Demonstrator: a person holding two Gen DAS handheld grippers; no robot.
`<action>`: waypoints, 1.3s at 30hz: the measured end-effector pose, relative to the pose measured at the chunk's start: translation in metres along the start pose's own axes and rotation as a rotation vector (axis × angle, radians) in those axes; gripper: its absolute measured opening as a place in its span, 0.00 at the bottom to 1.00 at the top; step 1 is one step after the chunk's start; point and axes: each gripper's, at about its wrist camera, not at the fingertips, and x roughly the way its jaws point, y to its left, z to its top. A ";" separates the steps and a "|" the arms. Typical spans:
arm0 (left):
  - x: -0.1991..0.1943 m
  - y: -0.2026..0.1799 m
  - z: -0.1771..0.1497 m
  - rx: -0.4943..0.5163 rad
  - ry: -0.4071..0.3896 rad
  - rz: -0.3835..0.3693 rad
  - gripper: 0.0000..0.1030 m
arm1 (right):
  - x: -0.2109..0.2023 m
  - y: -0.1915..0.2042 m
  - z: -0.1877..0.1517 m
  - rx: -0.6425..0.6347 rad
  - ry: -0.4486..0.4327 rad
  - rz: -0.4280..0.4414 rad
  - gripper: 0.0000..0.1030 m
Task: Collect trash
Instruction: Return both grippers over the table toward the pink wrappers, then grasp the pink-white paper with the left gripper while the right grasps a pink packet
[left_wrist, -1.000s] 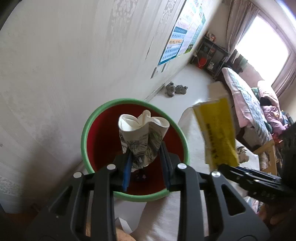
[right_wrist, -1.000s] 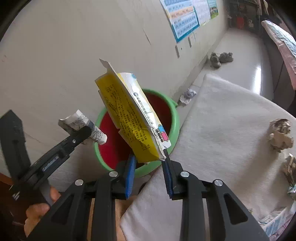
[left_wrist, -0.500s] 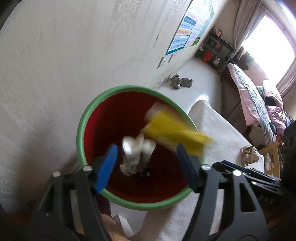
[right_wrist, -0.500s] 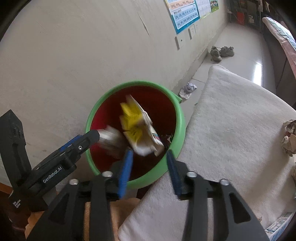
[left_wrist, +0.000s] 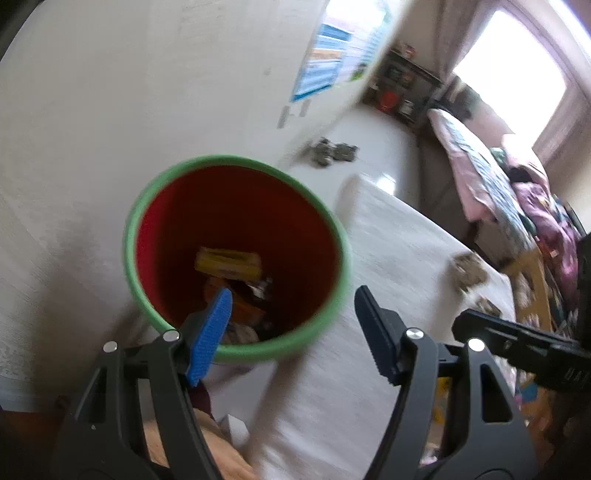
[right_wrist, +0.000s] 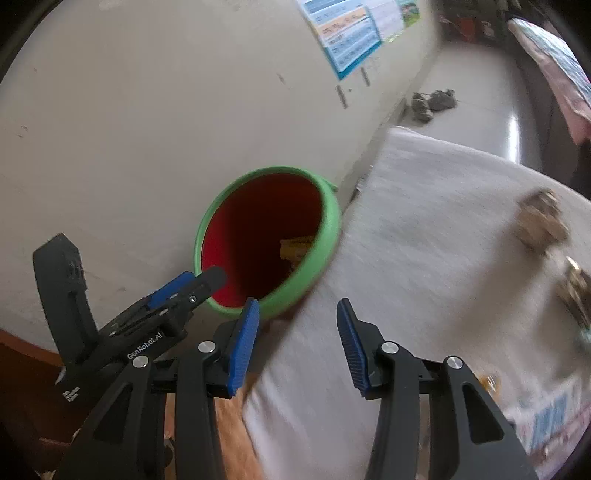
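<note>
Both my left gripper (left_wrist: 291, 325) and right gripper (right_wrist: 297, 341) stand apart, empty; the yellow carton (left_wrist: 228, 263) lies in the bin (left_wrist: 236, 162), crumpled paper (right_wrist: 541, 221) remains far right.

Bright bedroom by a pale wall

A poster (left_wrist: 332, 55) hangs on the wall (left_wrist: 147, 92); shoes (right_wrist: 432, 101) lie on the shiny floor (left_wrist: 373, 147), a bed (left_wrist: 491, 177) stands beneath a sunlit window (left_wrist: 513, 62).
</note>
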 end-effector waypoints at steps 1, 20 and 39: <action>-0.002 -0.007 -0.004 0.013 0.002 -0.012 0.64 | -0.010 -0.006 -0.005 0.012 -0.006 0.001 0.43; 0.008 -0.167 -0.136 0.445 0.286 -0.212 0.80 | -0.139 -0.179 -0.131 0.415 -0.161 -0.282 0.48; 0.050 -0.195 -0.201 0.680 0.495 -0.150 0.84 | -0.121 -0.189 -0.142 0.428 -0.094 -0.248 0.54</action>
